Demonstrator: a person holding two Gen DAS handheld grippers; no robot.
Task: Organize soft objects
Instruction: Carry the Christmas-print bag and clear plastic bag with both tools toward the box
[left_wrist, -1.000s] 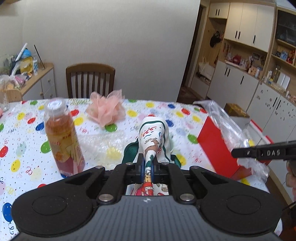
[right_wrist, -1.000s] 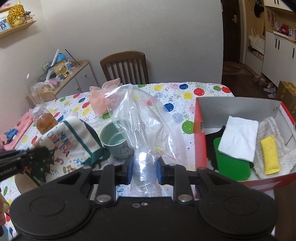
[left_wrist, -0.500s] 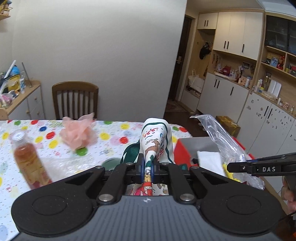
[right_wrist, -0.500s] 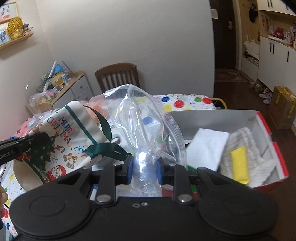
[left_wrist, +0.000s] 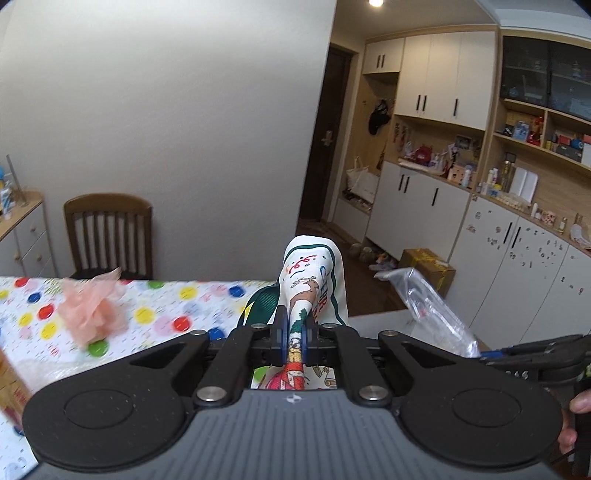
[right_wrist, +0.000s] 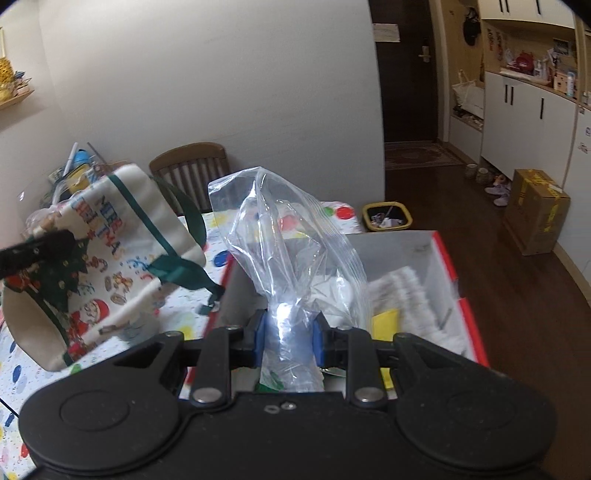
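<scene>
My left gripper (left_wrist: 294, 334) is shut on a white Christmas tote bag (left_wrist: 314, 284) with green straps, held up in the air; the bag also shows in the right wrist view (right_wrist: 99, 258), left of the box. My right gripper (right_wrist: 289, 334) is shut on a clear plastic zip bag (right_wrist: 291, 243), held above a red box (right_wrist: 463, 295) with a grey inside. The clear bag shows at the right of the left wrist view (left_wrist: 432, 306). In the box lie a white fluffy cloth (right_wrist: 413, 295), a yellow item (right_wrist: 384, 321) and something green under the bag.
A pink mesh pouf (left_wrist: 94, 312) lies on the polka-dot tablecloth (left_wrist: 177, 306). A wooden chair (left_wrist: 109, 232) stands behind the table. An orange drink bottle (left_wrist: 11, 384) is at the left edge. A cardboard carton (right_wrist: 535, 210) and a yellow bin (right_wrist: 386, 218) are on the floor.
Both grippers have risen and moved right with their loads. The box is now under the clear bag, and the tote bag hangs higher beside the box.
</scene>
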